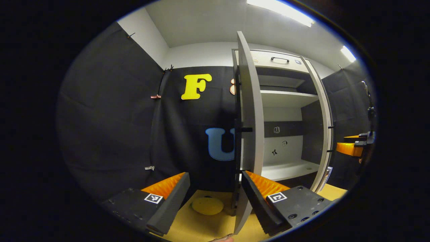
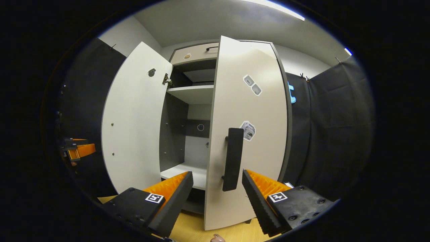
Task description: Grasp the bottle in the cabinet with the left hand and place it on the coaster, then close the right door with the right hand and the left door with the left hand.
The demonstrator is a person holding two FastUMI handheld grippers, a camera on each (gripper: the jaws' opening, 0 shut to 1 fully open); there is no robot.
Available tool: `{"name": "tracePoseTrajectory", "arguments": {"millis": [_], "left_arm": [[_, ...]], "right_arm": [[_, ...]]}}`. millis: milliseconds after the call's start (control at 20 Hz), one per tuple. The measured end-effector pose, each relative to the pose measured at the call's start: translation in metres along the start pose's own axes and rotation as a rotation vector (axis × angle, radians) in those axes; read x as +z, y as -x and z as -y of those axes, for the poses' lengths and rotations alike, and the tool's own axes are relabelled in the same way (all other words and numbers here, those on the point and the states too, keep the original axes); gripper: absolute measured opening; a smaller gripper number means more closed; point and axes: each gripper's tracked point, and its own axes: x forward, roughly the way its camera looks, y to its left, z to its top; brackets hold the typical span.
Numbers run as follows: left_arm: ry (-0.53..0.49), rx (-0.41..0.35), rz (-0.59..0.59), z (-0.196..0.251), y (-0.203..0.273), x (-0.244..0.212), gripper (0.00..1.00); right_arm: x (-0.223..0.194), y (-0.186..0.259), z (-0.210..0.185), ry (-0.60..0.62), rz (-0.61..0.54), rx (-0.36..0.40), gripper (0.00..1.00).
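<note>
The cabinet's left door [image 1: 250,111] stands open and edge-on right in front of my left gripper [image 1: 215,174]. This gripper is open, and the door's edge sits just at its right finger [image 1: 260,198]. A round yellow coaster [image 1: 207,205] lies on the wooden table [image 1: 198,228] below the fingers. The right door [image 2: 248,111] is partly open. Its black handle [image 2: 232,159] hangs in the gap of my open right gripper [image 2: 217,173], touching neither finger. The left door [image 2: 134,127] shows its pale inner face. The lower shelf [image 2: 189,172] looks bare.
An upper shelf [image 1: 285,97] and a top drawer with a handle [image 1: 280,59] belong to the cabinet. My right gripper [image 1: 354,146] shows far right past the right door [image 1: 324,134]. My left gripper [image 2: 79,149] shows far left. Black cloth walls surround the booth.
</note>
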Motion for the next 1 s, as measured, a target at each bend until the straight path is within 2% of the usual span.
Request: {"name": "tracePoseTrajectory", "arguments": {"millis": [200,450,500,700,1000], "left_arm": [[0.056,-0.074,0.034,0.011,-0.018,0.009,0.97],[0.044,-0.130,0.040,0.022,-0.030,0.012,0.97],[0.042,-0.137,0.041,0.022,-0.030,0.014,0.94],[0.007,-0.156,0.033,0.035,-0.030,0.014,0.94],[0.006,-0.180,0.022,0.066,-0.027,0.015,0.94]], "right_arm": [[-0.006,0.006,0.012,0.019,-0.023,-0.080,0.97],[-0.013,0.010,0.024,0.016,-0.050,-0.149,0.97],[-0.014,0.010,0.025,0.013,-0.055,-0.155,0.97],[-0.020,0.005,0.025,0.004,-0.064,-0.155,0.97],[-0.027,-0.003,0.023,-0.006,-0.059,-0.099,0.97]]}}
